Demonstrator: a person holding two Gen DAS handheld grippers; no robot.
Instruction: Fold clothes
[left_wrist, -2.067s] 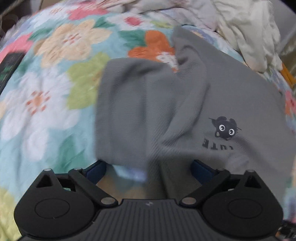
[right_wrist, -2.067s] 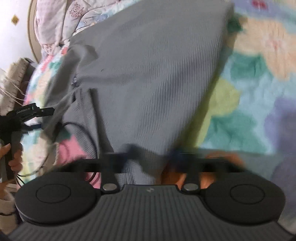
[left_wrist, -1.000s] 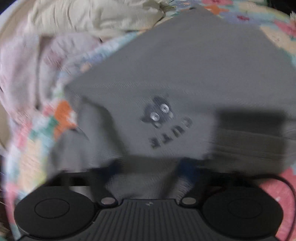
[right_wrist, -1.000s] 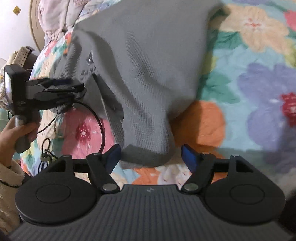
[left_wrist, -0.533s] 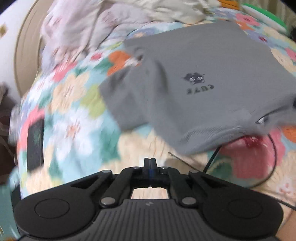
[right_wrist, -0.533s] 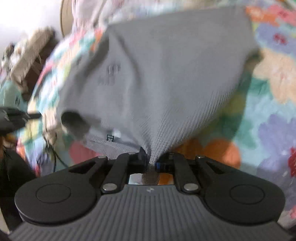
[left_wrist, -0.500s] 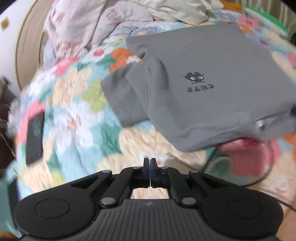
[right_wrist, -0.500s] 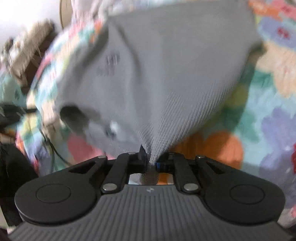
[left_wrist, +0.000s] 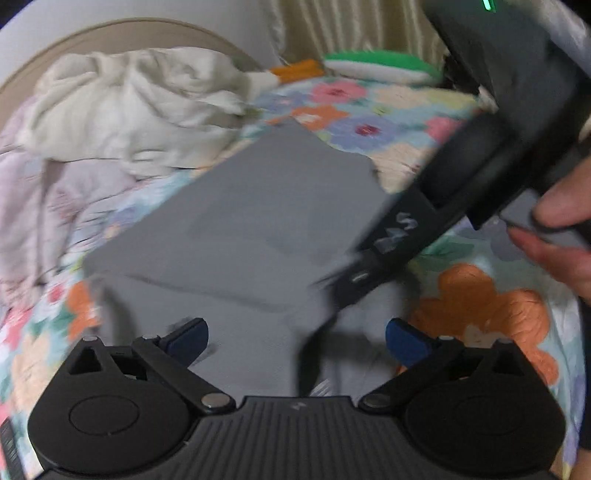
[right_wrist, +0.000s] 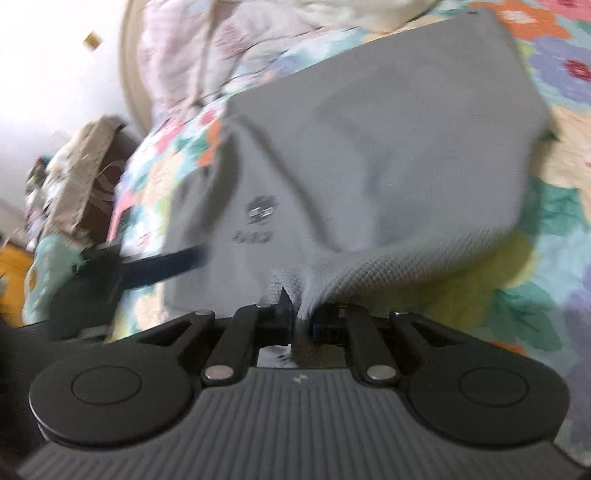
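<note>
— Grey knit is bunched between the closed fingers of the right gripper (right_wrist: 301, 317); it holds an edge of the shirt (right_wrist: 388, 147), lifted off the quilt (right_wrist: 554, 258).

— And the left gripper (left_wrist: 295, 338)?

— Spread wide just above the near edge of the shirt, gripping nothing. The right one crosses its view.

— How should the fold go?

— Probably carry the pinched edge low and level across the body, and let the left one pin or take the near edge so the layers don't drag.

— How does the shirt look?

— Ribbed grey, partly folded, lying on the floral quilt near a heap of pale laundry (left_wrist: 129, 107). A small dark print (right_wrist: 260, 212) faces up, blurred.
</note>
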